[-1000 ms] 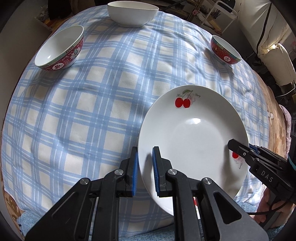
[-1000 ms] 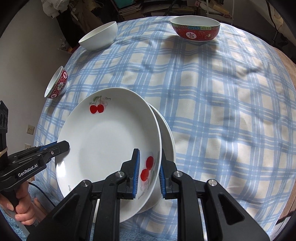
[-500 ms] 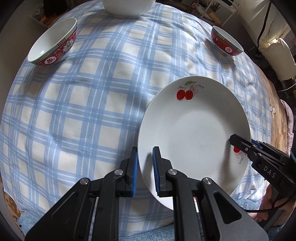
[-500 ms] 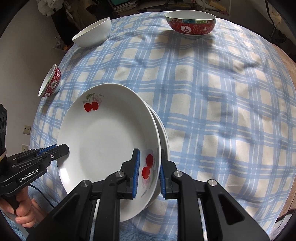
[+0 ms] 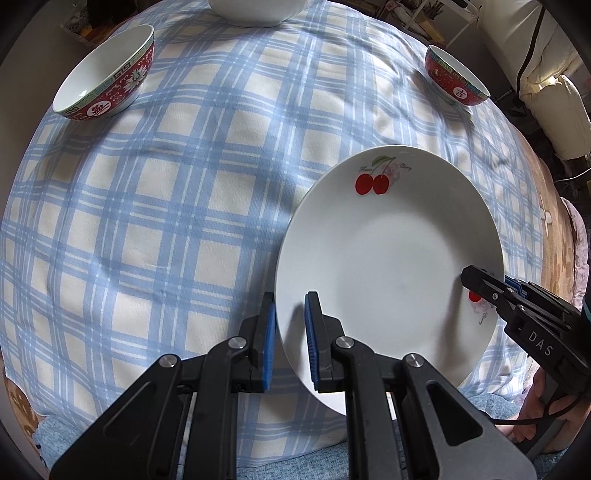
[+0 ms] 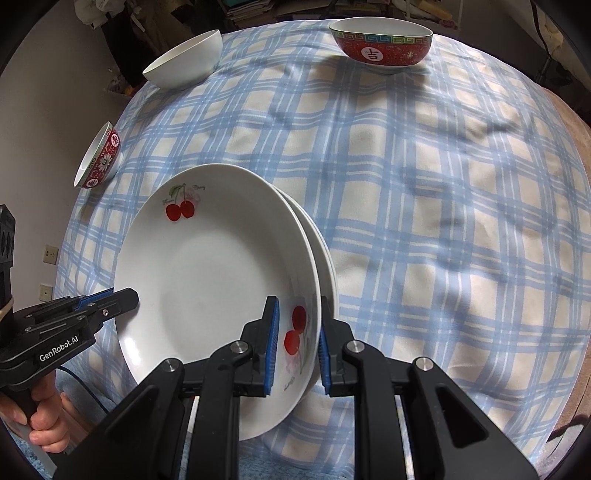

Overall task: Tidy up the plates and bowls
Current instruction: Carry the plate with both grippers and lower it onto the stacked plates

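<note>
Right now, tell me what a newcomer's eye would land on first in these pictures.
First, the white cherry-print plates, stacked at the near edge of the blue checked tablecloth, with the left tool clamped on the left rim and the right tool clamped on the right rim. Next, two red patterned bowls, one at the far left and one at the far right, with a plain white bowl between them.

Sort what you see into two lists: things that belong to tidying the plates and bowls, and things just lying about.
Job: top plate, lower plate, white bowl, two red bowls.

Lying about: checked cloth, books, wall sockets.
</note>
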Available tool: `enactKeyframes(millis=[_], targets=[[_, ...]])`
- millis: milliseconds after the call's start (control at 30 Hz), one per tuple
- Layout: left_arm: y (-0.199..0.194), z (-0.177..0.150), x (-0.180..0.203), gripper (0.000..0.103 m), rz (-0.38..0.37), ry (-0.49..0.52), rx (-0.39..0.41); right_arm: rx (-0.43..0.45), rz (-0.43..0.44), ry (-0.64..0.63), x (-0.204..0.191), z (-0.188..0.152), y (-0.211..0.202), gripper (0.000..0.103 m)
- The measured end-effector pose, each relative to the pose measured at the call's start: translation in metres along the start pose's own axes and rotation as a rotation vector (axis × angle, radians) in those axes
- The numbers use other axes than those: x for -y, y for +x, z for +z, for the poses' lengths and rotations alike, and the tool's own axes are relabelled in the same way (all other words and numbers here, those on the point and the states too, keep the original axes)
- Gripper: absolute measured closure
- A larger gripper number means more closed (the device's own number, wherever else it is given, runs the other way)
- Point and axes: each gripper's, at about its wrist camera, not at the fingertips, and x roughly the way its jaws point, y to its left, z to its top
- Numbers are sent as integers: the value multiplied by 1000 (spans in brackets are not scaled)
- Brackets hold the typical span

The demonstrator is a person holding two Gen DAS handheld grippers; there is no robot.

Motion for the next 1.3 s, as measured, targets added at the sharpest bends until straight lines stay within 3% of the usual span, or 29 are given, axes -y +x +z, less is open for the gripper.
enactKeyframes(millis=[200,433,700,1033,1300], targets=[[1,-3,-1,89,-5,-4,2,0,-9,-1,-1,-1,-1,82],[1,-8,7,89,50,39,24,11,1,31,5,-3,-5,82],[-2,-5,4,89,14,16,20,21,-8,32,6,-4,-10,82],[-14,-4,7,87,76,59,59,20,-6,36,5,-3,-9,82],[-9,-3,2,84,76,46,44,35,-32,60,10,-5,-15,82]])
